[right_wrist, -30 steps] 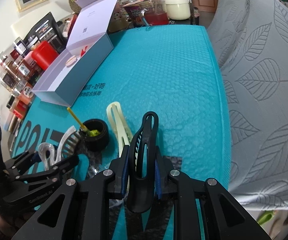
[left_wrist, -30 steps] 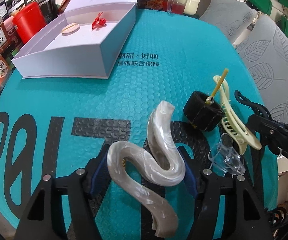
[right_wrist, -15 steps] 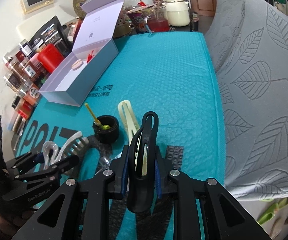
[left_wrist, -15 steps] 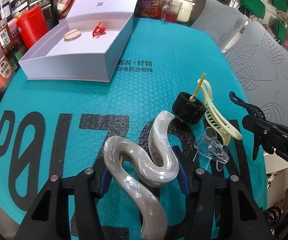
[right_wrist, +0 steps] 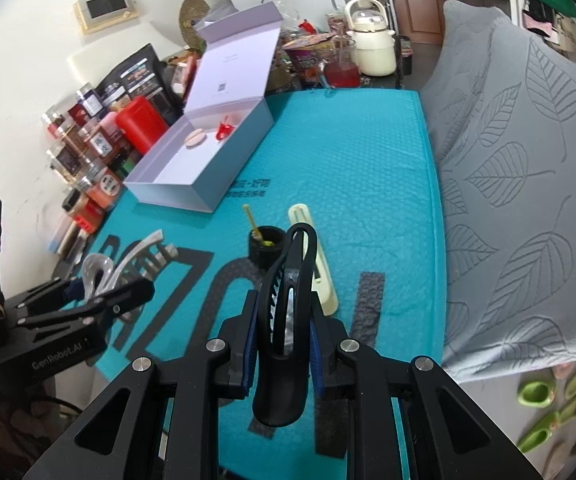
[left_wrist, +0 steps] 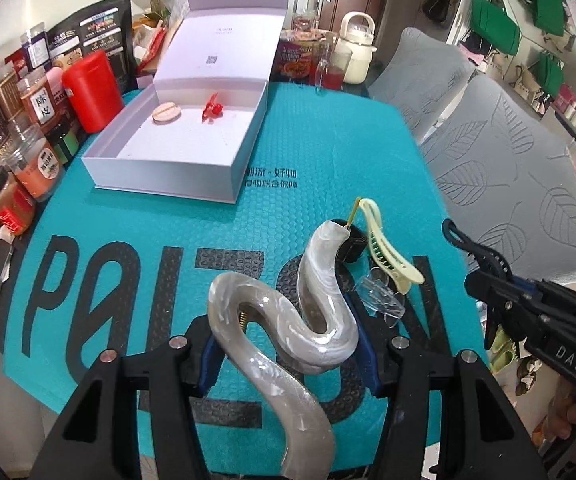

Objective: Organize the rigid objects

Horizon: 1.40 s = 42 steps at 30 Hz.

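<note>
My left gripper [left_wrist: 288, 344] is shut on a pearl-grey wavy hair clip [left_wrist: 288, 320] and holds it above the teal mat [left_wrist: 320, 152]. My right gripper [right_wrist: 281, 344] is shut on a black hair clip [right_wrist: 288, 304], also lifted. On the mat lie a pale yellow hair clip [left_wrist: 388, 248], a clear clip [left_wrist: 382, 300] and a small black pot [right_wrist: 267, 246] with a yellow stick. An open white box [left_wrist: 175, 156] at the far left holds a red clip [left_wrist: 212, 110] and a beige oval piece [left_wrist: 166, 113].
Jars and a red canister [left_wrist: 89, 92] crowd the mat's left edge. A cream kettle [left_wrist: 355, 54] and a glass with red drink [left_wrist: 330, 70] stand at the back. A grey leaf-patterned cushion [right_wrist: 528, 184] borders the right side.
Both grippers have risen and drawn back from the mat with their clips still held; the box and the loose clips look farther away. Nothing on the mat has moved.
</note>
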Available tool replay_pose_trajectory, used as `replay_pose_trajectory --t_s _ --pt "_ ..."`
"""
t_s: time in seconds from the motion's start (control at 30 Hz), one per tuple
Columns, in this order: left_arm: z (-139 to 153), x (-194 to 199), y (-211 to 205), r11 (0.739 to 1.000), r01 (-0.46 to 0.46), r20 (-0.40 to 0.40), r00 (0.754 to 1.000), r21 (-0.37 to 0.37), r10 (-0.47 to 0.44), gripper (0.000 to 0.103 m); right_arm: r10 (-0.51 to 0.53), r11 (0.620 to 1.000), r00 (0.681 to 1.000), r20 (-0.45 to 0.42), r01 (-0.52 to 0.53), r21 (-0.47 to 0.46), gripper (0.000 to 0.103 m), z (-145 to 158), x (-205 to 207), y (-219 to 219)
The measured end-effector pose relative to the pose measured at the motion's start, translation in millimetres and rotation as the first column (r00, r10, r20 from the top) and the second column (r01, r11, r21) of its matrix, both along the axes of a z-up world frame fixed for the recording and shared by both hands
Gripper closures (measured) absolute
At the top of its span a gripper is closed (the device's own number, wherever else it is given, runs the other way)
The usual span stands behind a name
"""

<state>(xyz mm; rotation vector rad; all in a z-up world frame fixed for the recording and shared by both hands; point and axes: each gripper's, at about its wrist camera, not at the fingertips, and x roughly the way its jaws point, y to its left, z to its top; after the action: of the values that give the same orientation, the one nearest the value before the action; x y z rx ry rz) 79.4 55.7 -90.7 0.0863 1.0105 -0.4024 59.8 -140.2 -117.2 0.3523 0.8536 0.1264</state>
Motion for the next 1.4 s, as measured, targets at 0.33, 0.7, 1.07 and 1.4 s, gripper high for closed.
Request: replay_pose_trajectory --t_s 0.33,0.7,1.07,1.4 --pt "42 -31 13 0.999 -0.038 0.048 0.998 -0.036 0.039 0.049 0.075 0.997 0.995 0.067 -0.075 -0.001 0.082 34 -33 14" --pt "71 -79 33 0.989 -0.134 0.099 0.985 -0.063 0.140 0.049 0.225 0.973 0.966 0.125 -0.229 0.019 0.082 53 -68 41" --pt "85 -79 67 0.976 -0.203 0.115 0.971 -0.080 0.211 0.049 0.340 0.939 0.930 0.140 -0.344 0.005 0.082 69 -66 75" --pt "93 -30 92 0.980 -0.181 0.126 0.973 -0.084 0.191 0.049 0.354 0.934 0.924 0.143 -0.357 -0.004 0.082 80 -28 106"
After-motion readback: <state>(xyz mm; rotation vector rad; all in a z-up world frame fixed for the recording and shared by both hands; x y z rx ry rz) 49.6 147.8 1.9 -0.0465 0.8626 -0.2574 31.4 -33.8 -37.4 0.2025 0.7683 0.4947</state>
